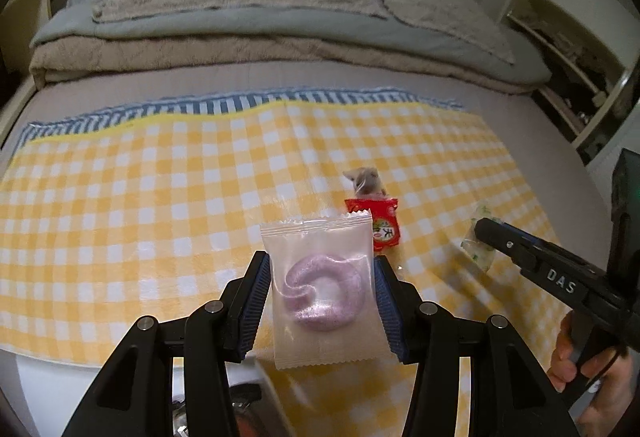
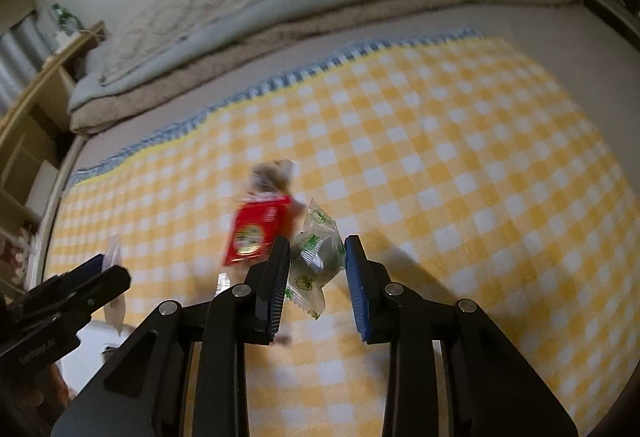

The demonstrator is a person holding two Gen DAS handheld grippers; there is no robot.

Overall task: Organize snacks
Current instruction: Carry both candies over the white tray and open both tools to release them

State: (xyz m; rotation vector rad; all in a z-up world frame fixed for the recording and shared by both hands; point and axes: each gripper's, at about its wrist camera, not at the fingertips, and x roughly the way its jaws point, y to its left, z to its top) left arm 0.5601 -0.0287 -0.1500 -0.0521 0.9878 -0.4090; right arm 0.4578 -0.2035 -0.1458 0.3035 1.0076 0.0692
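Observation:
My left gripper [image 1: 320, 261] is shut on a clear packet [image 1: 320, 289] with a pink ring-shaped sweet inside, held above the yellow checked cloth [image 1: 160, 197]. My right gripper [image 2: 316, 249] is shut on a small clear-wrapped candy with green print [image 2: 316, 257], lifted off the cloth [image 2: 440, 157]. In the left wrist view that gripper [image 1: 480, 231] comes in from the right with the candy [image 1: 478, 241]. A red snack packet [image 1: 380, 225] [image 2: 256, 233] lies on the cloth between them, and a grey-brown wrapped snack [image 1: 366, 179] [image 2: 272, 173] lies just behind it.
Folded blankets and a pillow [image 1: 240, 37] are stacked at the far edge of the bed. A shelf unit [image 1: 560, 57] stands at the right, wooden furniture [image 2: 40, 97] at the left. A person's hand [image 1: 572, 357] grips the right tool's handle. The left gripper [image 2: 108, 277] shows at the lower left.

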